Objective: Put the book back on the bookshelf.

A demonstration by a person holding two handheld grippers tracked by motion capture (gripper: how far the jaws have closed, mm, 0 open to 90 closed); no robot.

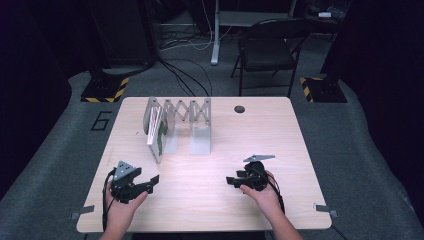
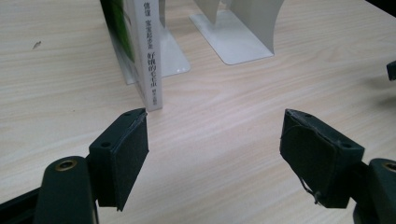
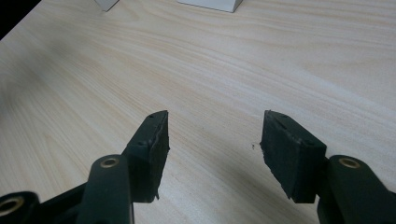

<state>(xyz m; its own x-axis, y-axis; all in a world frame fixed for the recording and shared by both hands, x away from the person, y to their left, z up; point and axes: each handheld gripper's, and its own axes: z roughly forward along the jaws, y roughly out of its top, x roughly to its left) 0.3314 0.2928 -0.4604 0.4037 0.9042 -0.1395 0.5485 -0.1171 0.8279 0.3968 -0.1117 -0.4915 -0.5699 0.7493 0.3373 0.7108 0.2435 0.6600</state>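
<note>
On the pale wooden table (image 1: 280, 145), the left gripper (image 1: 150, 182) sits near the front left, jaws spread and empty. Beyond it a thin book (image 1: 159, 132) with a white spine and green cover stands upright in the left bay of a grey accordion bookstand (image 1: 192, 117). The right gripper (image 1: 231, 181), front right, is spread wide, holding nothing.

My left gripper (image 1: 150, 183): black, grey three-cornered plate on top, black cable at six o'clock.
My right gripper (image 1: 231, 180): black, same grey plate, black cable along my wrist.
Pads (image 2: 128, 156): dark felt-like squares, small screw holes.
Pivots: brass-ringed holes.
Forearms: bare, no sleeves.
</note>
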